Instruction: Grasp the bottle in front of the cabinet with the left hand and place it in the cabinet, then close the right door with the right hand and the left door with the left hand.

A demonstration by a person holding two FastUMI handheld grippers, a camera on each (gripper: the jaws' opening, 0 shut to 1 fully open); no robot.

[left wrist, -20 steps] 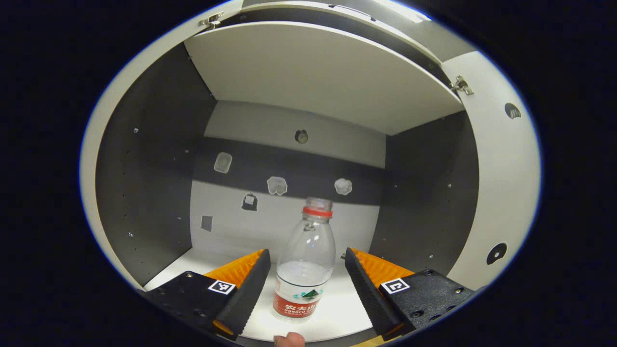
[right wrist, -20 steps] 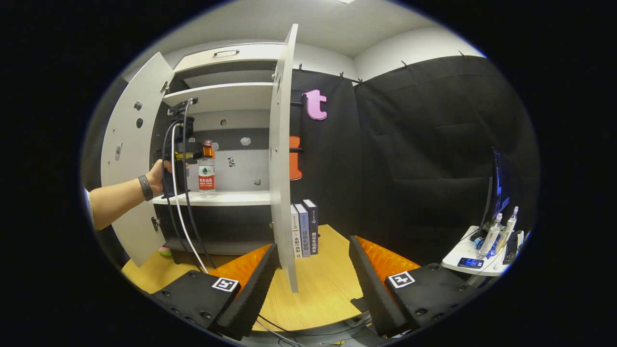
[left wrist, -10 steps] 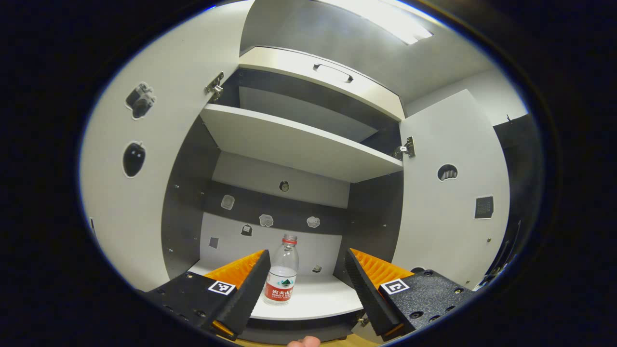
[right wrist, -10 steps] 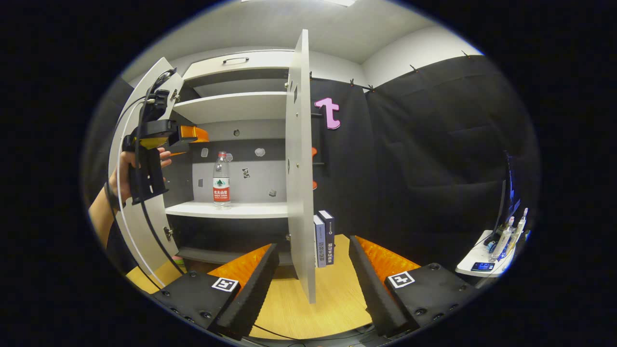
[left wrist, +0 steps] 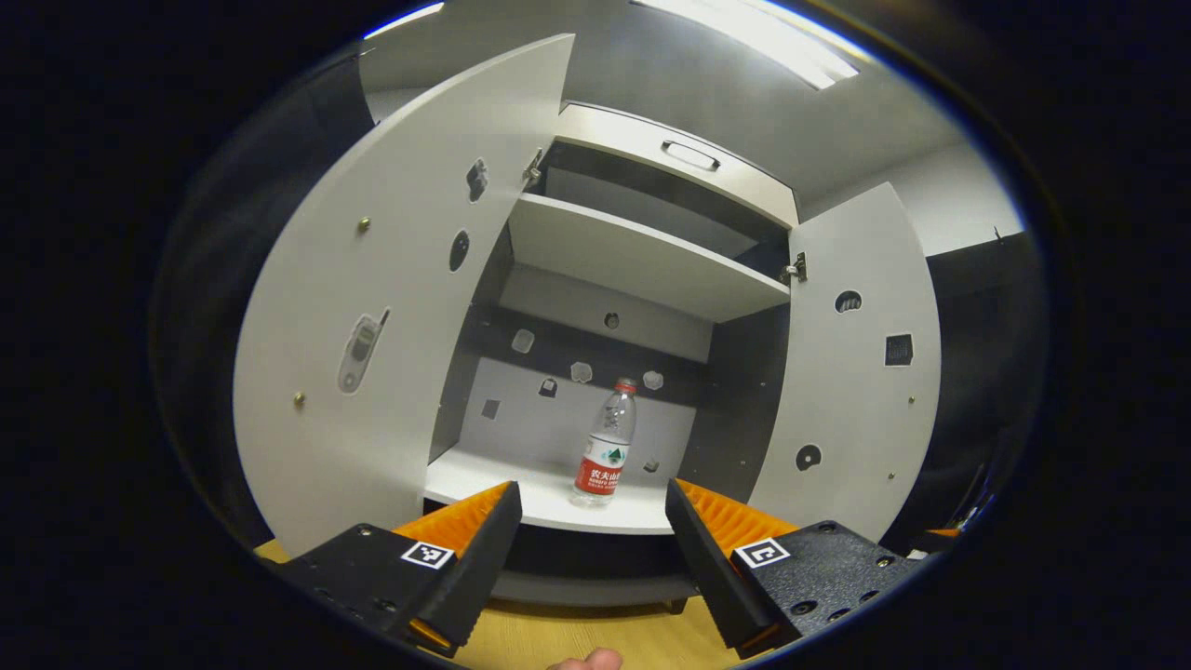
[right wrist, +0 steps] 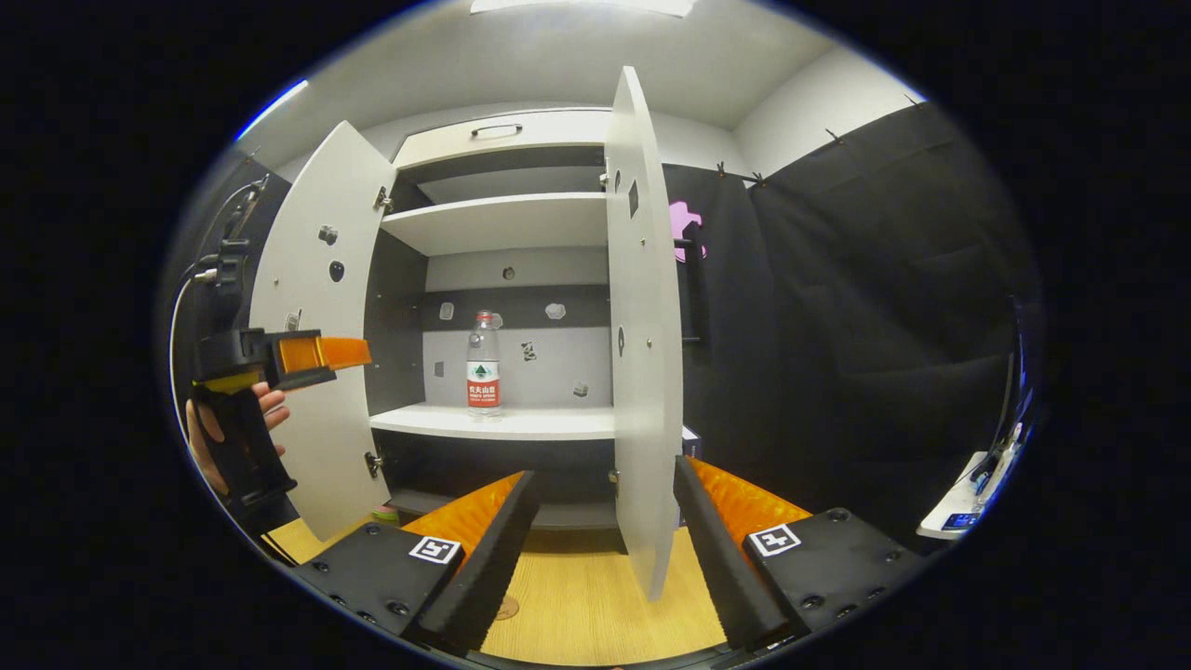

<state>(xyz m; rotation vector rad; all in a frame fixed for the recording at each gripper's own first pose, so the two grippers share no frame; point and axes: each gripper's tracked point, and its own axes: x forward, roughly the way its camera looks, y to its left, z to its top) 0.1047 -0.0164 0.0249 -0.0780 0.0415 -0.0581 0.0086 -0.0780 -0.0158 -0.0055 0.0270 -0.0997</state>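
Note:
A clear bottle (left wrist: 606, 443) (right wrist: 483, 364) with a red cap and red label stands upright on the cabinet's lower shelf (left wrist: 521, 484) (right wrist: 521, 423). Both white doors stand open: the left door (left wrist: 372, 326) (right wrist: 321, 326) and the right door (left wrist: 851, 372) (right wrist: 644, 326). My left gripper (left wrist: 593, 526) is open and empty, held back from the cabinet front; in the right gripper view it hangs at the far left (right wrist: 326, 354) in a hand. My right gripper (right wrist: 603, 521) is open, and the right door's lower edge sits between its fingers without touching them.
An upper shelf (left wrist: 642, 261) and a drawer with a handle (left wrist: 690, 154) top the cabinet. The wooden tabletop (right wrist: 577, 605) lies below. A small side table with gadgets (right wrist: 958, 512) sits at the far right by the black cloth wall.
My left gripper has let the bottle go and pulled back out of the cabinet to the left. My right gripper has shifted so the right door's edge now lies between its fingers.

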